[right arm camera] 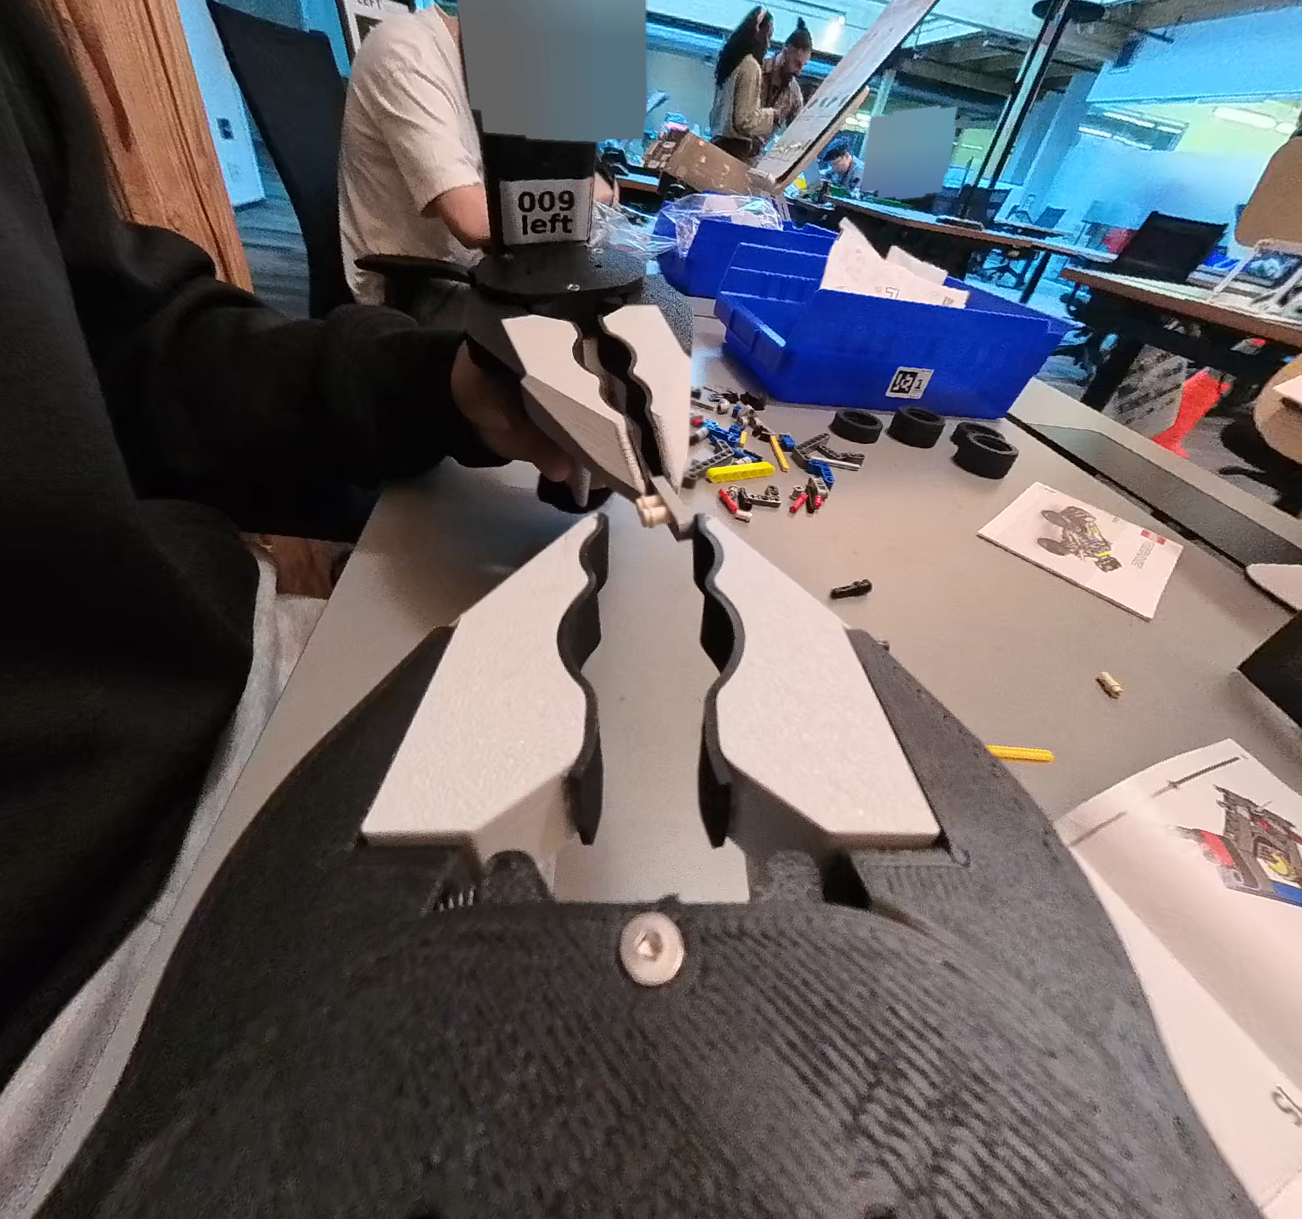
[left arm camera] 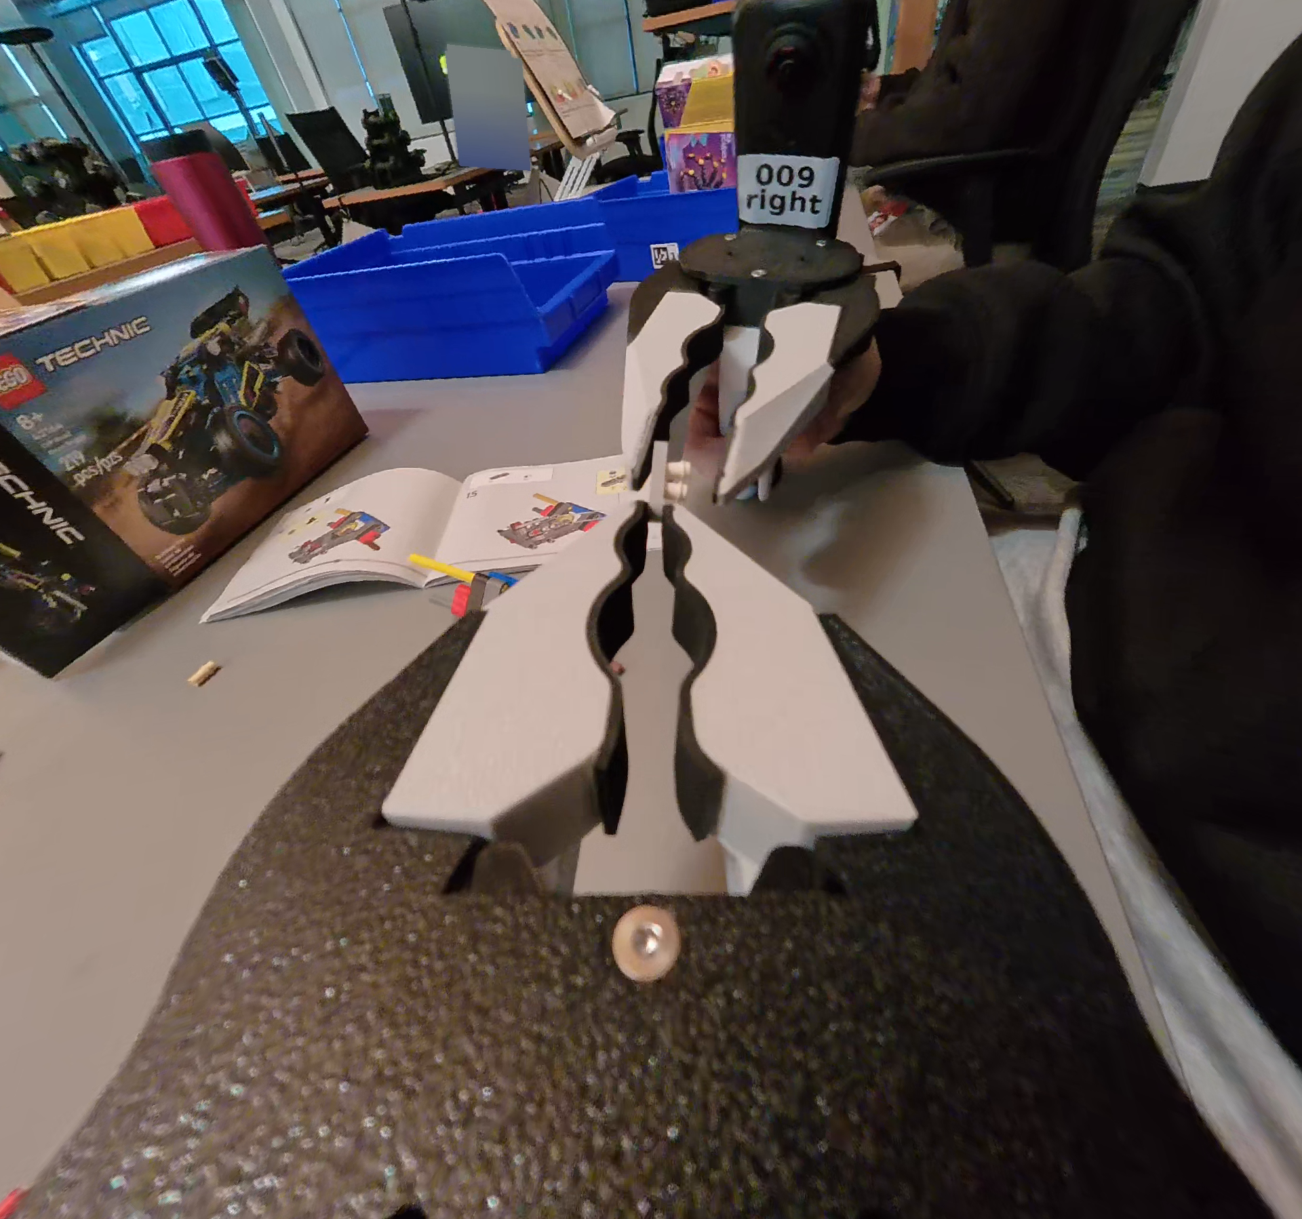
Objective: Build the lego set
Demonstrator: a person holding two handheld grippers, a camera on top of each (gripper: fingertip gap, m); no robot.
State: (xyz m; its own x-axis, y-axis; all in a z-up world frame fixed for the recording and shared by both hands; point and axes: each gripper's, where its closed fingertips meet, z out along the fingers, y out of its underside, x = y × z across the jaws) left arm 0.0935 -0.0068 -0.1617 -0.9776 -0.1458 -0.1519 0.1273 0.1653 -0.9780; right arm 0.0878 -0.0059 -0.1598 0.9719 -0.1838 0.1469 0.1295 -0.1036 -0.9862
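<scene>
Grey desk (right arm camera: 951,622): blue bins (right arm camera: 881,347), open instruction booklet (left arm camera: 394,537), loose Lego parts (right arm camera: 768,460). Left gripper (right arm camera: 659,481) jaws narrow, pinching small grey-and-white Lego piece (right arm camera: 662,512) above desk. Right gripper (right arm camera: 648,526) jaws apart, tips beside piece.
</scene>
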